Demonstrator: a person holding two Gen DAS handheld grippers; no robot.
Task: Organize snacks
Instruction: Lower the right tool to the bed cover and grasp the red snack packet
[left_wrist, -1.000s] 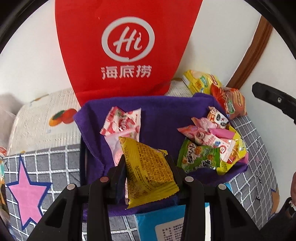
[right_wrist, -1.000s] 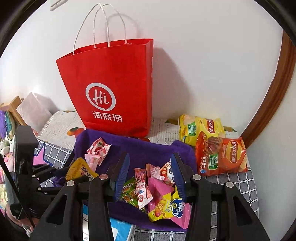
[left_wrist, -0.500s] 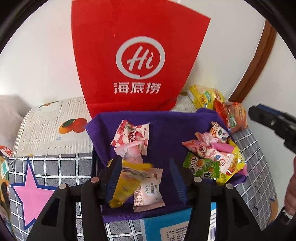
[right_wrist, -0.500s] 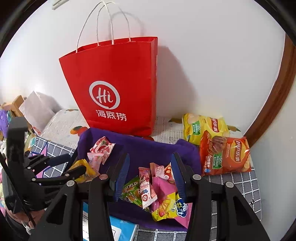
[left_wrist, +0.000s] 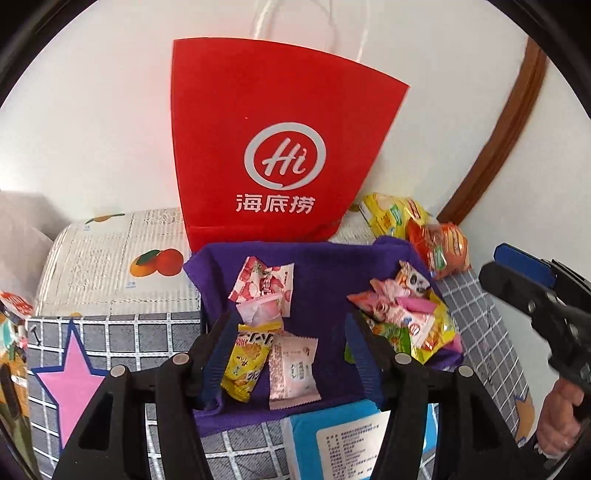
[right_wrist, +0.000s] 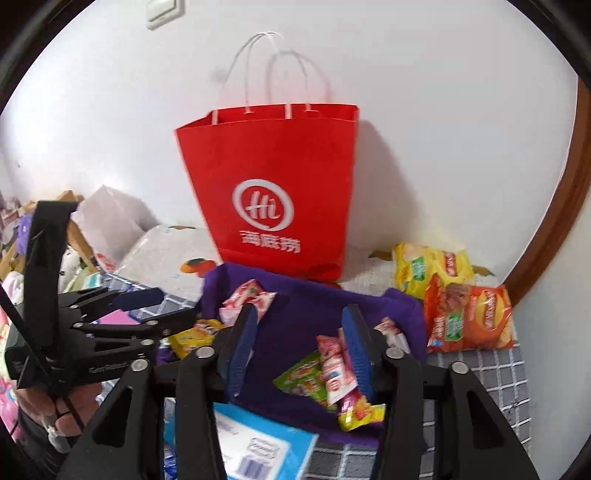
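A purple cloth (left_wrist: 325, 273) lies in front of a red paper bag (left_wrist: 280, 147). My left gripper (left_wrist: 290, 321) hovers over the cloth's near left part, its jaws opening and pressing on nothing. Below them a yellow snack packet (left_wrist: 247, 362) lies loose beside a white-pink packet (left_wrist: 293, 365), with pink strawberry packets (left_wrist: 264, 286) just behind. A pile of mixed packets (left_wrist: 402, 317) sits on the cloth's right side. My right gripper (right_wrist: 300, 314) hangs over the cloth (right_wrist: 306, 306), jaws opening and empty, with the pile (right_wrist: 332, 369) under its right finger. The left gripper (right_wrist: 162, 306) shows at left, over the yellow packet (right_wrist: 195, 332).
A yellow chip bag (right_wrist: 428, 269) and an orange chip bag (right_wrist: 469, 317) lie at the back right by the wall. A blue-and-white box (left_wrist: 343, 439) sits at the cloth's near edge. A checked mat with a pink star (left_wrist: 66, 384) covers the left. Clutter stands at far left.
The left gripper has let go of the yellow packet, which dropped onto the purple cloth, and the hand has risen. The right gripper has swung left and its jaws stand a little wider.
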